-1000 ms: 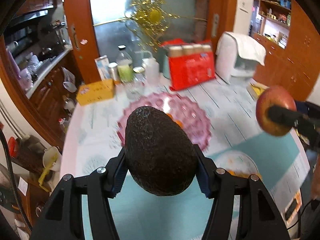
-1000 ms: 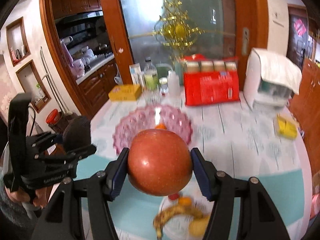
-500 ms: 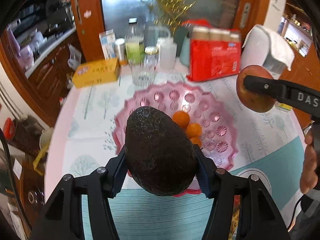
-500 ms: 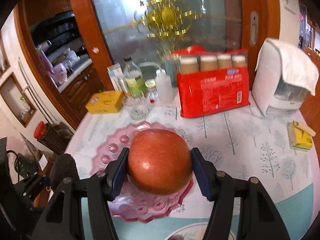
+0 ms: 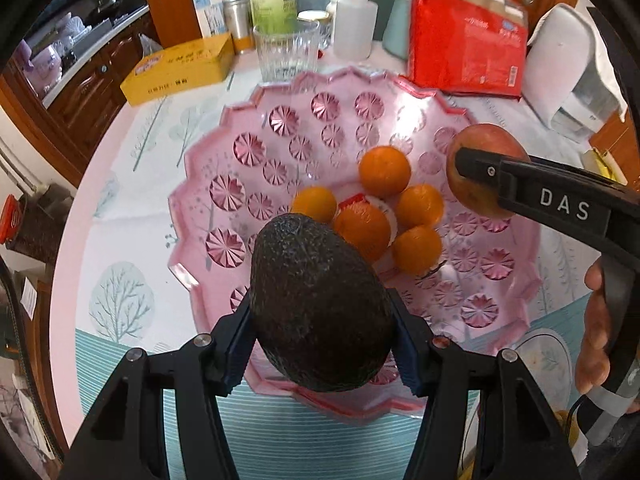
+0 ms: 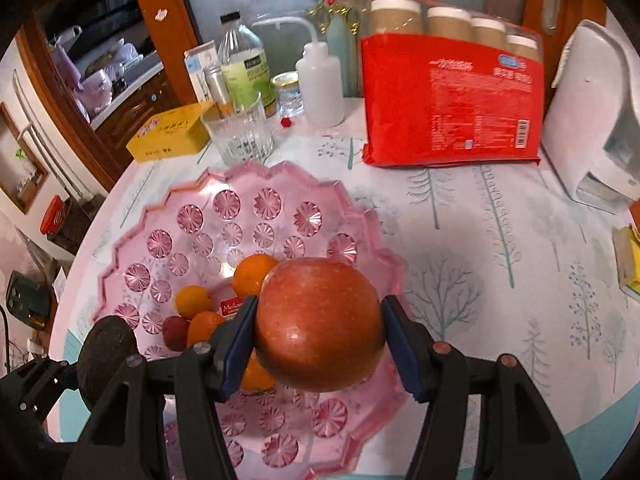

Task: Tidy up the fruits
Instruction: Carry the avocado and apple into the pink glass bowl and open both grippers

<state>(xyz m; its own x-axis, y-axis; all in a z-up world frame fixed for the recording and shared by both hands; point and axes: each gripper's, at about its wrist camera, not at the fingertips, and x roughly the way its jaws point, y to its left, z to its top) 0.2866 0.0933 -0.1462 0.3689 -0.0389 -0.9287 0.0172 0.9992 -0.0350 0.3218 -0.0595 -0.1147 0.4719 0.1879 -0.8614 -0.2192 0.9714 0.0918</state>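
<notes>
Fingers (image 5: 240,344) of left gripper (image 5: 324,344): pinching dark avocado (image 5: 320,304), held over near rim of pink glass bowl (image 5: 224,152). Right gripper (image 6: 320,344): fingers clamped on red apple (image 6: 318,324), above same bowl. Bowl contents: oranges (image 5: 384,170), partly hidden behind avocado; labelled item among them unreadable. Drinking glass (image 5: 286,52), yellow box (image 5: 180,68) on table (image 6: 460,240) beyond.

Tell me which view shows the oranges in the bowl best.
The left wrist view: five oranges lie in plain sight in the pink bowl beyond the avocado. In the right wrist view the apple and gripper fingers hide several.
</notes>
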